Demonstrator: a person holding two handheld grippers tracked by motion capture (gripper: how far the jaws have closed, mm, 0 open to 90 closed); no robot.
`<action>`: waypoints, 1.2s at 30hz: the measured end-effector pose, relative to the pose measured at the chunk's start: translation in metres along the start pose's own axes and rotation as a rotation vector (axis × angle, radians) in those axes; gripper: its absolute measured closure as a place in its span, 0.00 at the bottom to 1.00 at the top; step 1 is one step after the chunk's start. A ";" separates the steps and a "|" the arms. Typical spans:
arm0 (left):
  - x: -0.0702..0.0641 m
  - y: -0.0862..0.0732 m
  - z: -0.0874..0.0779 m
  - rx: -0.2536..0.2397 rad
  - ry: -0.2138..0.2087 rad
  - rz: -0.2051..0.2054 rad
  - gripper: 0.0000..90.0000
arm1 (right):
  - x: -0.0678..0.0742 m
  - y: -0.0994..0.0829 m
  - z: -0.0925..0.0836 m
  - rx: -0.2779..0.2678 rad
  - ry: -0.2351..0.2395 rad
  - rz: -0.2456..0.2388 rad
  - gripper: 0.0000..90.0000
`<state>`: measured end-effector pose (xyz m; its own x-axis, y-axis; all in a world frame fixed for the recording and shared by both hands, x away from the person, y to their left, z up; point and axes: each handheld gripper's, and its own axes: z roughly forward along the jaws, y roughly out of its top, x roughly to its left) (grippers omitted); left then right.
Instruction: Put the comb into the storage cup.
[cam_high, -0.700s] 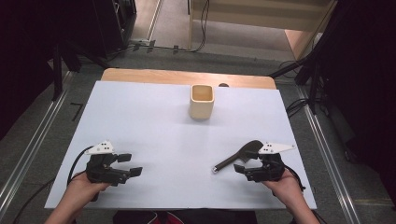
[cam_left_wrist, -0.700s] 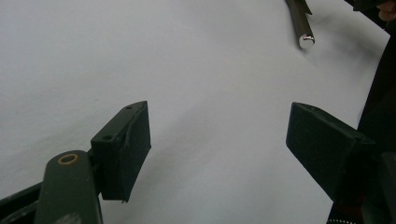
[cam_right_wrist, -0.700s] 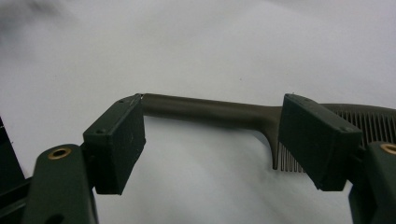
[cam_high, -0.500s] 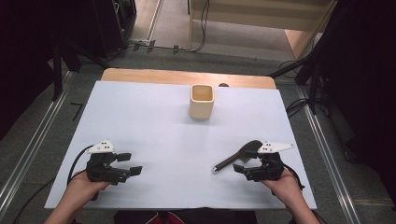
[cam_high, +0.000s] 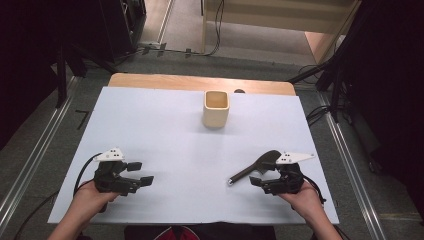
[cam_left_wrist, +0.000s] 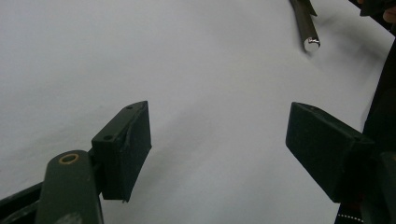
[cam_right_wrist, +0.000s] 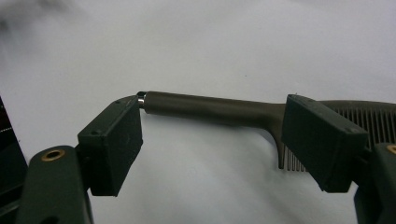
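Observation:
A dark comb (cam_high: 252, 169) with a long handle lies flat on the white table cover (cam_high: 150, 125) at the front right. My right gripper (cam_high: 257, 177) rests just behind it, open. In the right gripper view the comb's handle (cam_right_wrist: 205, 108) runs crosswise just beyond the open right gripper (cam_right_wrist: 212, 140), and its teeth pass behind the right-hand jaw. My left gripper (cam_high: 140, 172) sits at the front left, open with nothing between its jaws. The left gripper view shows that open gripper (cam_left_wrist: 217, 144) over bare cover, with the comb's handle end (cam_left_wrist: 306, 28) far off.
A beige square cup (cam_high: 216, 108) stands upright at the back middle of the cover. A strip of wooden tabletop (cam_high: 200, 82) shows behind it. Metal floor rails (cam_high: 30, 165) run along both sides of the table.

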<state>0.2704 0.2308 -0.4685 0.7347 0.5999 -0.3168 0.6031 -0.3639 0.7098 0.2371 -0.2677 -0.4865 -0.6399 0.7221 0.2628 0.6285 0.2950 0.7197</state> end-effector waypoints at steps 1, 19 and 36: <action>0.000 0.000 0.000 0.000 -0.001 0.000 0.27 | 0.001 0.000 0.000 0.011 0.000 -0.006 0.21; -0.001 0.001 0.001 0.003 0.000 0.006 0.27 | 0.005 0.000 -0.001 0.011 -0.001 0.016 0.21; 0.000 -0.001 0.000 0.008 -0.019 -0.002 0.27 | 0.004 0.005 -0.006 -0.005 0.033 -0.006 0.25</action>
<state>0.2699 0.2308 -0.4690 0.7394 0.5869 -0.3298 0.6067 -0.3686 0.7043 0.2345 -0.2671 -0.4778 -0.6579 0.6995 0.2792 0.6223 0.2960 0.7247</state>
